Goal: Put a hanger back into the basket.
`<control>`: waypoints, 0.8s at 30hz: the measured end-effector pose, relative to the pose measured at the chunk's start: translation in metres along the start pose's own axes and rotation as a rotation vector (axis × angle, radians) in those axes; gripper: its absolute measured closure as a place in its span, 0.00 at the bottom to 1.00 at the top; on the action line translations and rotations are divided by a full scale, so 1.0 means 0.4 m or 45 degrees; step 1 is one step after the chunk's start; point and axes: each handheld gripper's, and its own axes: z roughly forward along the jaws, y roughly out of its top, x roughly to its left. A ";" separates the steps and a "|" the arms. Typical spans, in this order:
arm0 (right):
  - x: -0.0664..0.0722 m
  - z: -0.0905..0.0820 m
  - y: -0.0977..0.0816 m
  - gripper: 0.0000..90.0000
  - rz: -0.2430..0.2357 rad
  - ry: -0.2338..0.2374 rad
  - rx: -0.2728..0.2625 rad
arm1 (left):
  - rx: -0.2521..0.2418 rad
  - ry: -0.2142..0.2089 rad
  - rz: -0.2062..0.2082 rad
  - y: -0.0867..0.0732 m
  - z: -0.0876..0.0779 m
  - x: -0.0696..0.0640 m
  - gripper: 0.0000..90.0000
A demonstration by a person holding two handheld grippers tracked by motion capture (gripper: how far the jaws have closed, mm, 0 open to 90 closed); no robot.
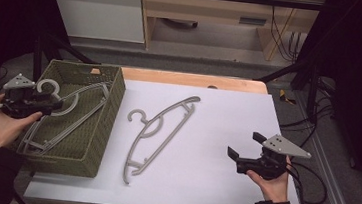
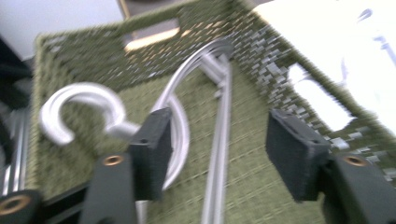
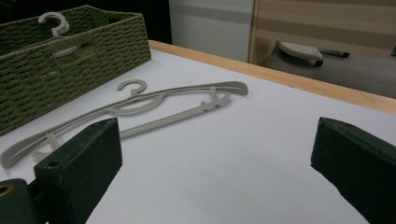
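A grey plastic hanger [image 1: 78,98] lies slanted inside the green woven basket [image 1: 114,106] at the table's left, its hook [image 2: 84,100] raised near the left rim. My left gripper [image 1: 58,104] hovers over that rim beside the hook, open. In the left gripper view its jaws [image 2: 218,121] stand apart over the hanger's bar without pressing on it. A second grey hanger [image 1: 158,130] lies flat on the white sheet in the middle. My right gripper [image 1: 244,144] is held to its right, open, with nothing between the jaws [image 3: 217,126]. That hanger [image 3: 154,105] and the basket [image 3: 70,70] lie ahead of it.
The white sheet [image 1: 228,111] covers the table, with a strip of wooden edge [image 1: 196,79] at the far side. Black frame posts stand at both far corners, and cables trail on the floor to the right.
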 end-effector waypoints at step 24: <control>-0.004 -0.017 0.004 0.03 0.021 -0.004 -0.037 | -0.276 -0.327 0.046 -0.020 0.008 -0.294 0.23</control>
